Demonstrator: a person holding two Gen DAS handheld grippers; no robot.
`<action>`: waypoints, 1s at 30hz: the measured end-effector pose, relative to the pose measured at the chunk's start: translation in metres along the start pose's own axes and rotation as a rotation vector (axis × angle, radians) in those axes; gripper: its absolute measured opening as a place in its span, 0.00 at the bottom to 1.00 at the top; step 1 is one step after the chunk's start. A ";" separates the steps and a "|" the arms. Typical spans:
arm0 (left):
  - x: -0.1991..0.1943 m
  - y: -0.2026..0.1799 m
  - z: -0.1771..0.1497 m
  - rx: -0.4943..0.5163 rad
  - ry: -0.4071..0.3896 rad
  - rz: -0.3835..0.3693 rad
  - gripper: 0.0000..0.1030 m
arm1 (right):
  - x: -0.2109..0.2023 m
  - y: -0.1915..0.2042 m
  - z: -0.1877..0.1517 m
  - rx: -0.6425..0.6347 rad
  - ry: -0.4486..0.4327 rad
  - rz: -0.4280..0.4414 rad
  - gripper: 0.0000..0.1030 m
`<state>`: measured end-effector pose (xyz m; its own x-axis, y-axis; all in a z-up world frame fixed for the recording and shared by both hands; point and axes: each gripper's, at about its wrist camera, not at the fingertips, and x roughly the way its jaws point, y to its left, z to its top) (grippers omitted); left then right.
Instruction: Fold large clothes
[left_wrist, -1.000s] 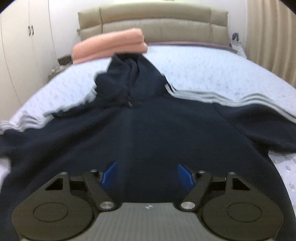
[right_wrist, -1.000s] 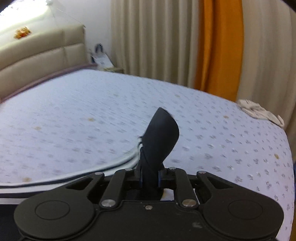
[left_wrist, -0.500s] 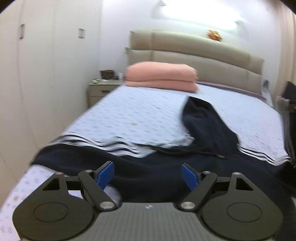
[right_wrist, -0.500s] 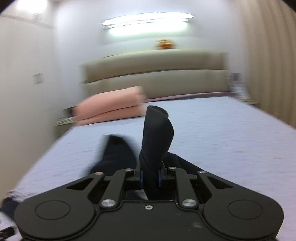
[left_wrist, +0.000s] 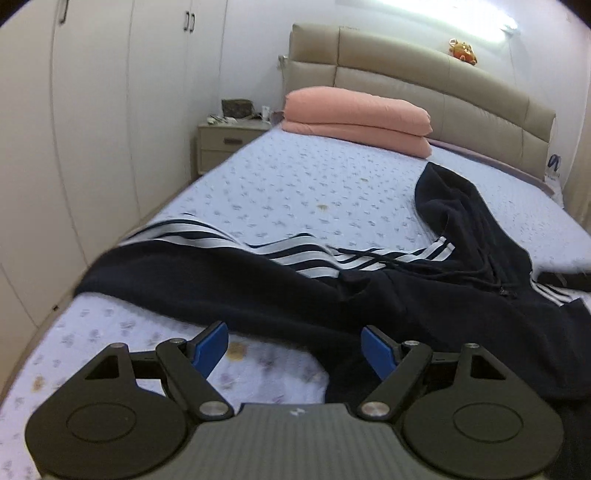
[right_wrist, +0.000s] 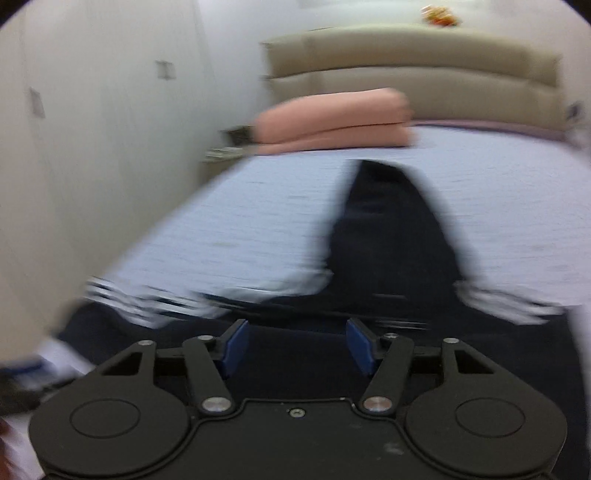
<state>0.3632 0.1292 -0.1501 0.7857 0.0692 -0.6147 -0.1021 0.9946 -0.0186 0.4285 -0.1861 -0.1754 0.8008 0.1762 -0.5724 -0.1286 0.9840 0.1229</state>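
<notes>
A home bedroom: a wide bed (left_wrist: 303, 184) under a pale, small-print sheet fills the centre of the frame, backed by a padded beige headboard (left_wrist: 406, 66) at upper right. Folded pink bedding (left_wrist: 354, 120) lies at its head. A cluttered nightstand (left_wrist: 229, 142) and white built-in wardrobes (left_wrist: 92, 110) line the left; a small orange toy (left_wrist: 461, 50) tops the headboard.

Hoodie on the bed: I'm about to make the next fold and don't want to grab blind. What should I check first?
1. Left gripper open and empty: ok.
2. Right gripper open and empty: ok.
3. Hoodie lying flat: not ok, the hood is bunched.
4. Striped sleeve on the bed: ok.
5. Drawstring tucked away: not ok, it trails loose.
6. Right sleeve's position: cannot tell, the right wrist view is blurred.
</notes>
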 end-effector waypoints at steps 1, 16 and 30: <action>0.007 -0.004 0.004 -0.008 0.005 -0.031 0.79 | -0.002 -0.016 -0.007 -0.030 0.009 -0.068 0.48; 0.081 -0.060 0.030 0.057 0.021 -0.114 0.13 | 0.021 -0.101 -0.065 0.097 0.155 -0.280 0.30; 0.093 -0.015 0.000 0.028 0.051 -0.152 0.41 | 0.042 -0.077 -0.059 -0.004 0.202 -0.233 0.40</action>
<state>0.4378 0.1207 -0.2069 0.7589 -0.0856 -0.6456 0.0333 0.9951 -0.0929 0.4381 -0.2533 -0.2566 0.6767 -0.0536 -0.7343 0.0427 0.9985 -0.0335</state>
